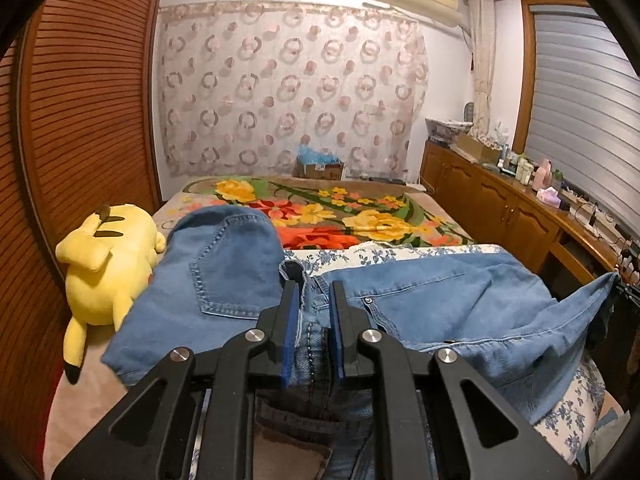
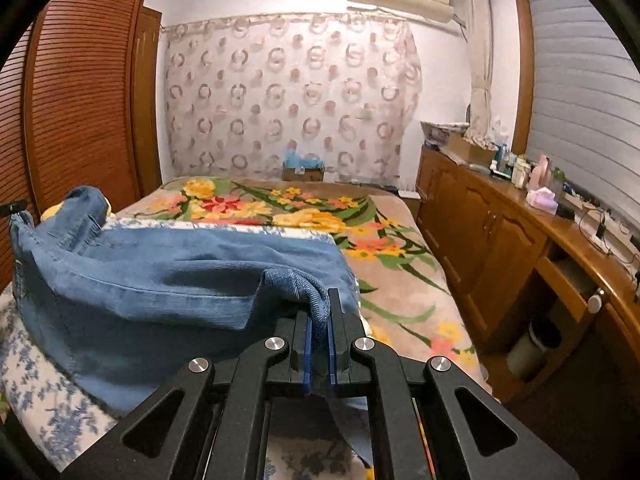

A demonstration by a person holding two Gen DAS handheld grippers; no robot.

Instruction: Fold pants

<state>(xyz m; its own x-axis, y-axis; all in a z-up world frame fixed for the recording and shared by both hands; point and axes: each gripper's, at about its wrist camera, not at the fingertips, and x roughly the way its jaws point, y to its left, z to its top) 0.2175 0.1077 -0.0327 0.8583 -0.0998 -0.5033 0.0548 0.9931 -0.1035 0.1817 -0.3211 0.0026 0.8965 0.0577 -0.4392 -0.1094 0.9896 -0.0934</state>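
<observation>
jeans (image 1: 460,304) hang between two grips above a bed. the left gripper (image 1: 314,296) has its blue pads nearly together, pinching the waistband seam by the back pocket. the right gripper (image 2: 319,312) is clamped tight on a folded hem edge, probably a leg end. denim sags onto a blue-flowered sheet (image 1: 576,404) over a floral blanket (image 2: 400,280). a yellow plush toy (image 1: 108,268) lies just left, beside a slatted wardrobe (image 1: 84,120).

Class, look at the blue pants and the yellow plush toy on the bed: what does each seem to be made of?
Blue pants: looks like denim, matte, with a woven grain and stitched pocket seams. Yellow plush toy: apparently soft, fuzzy, stuffed fabric with rounded, padded limbs.
</observation>
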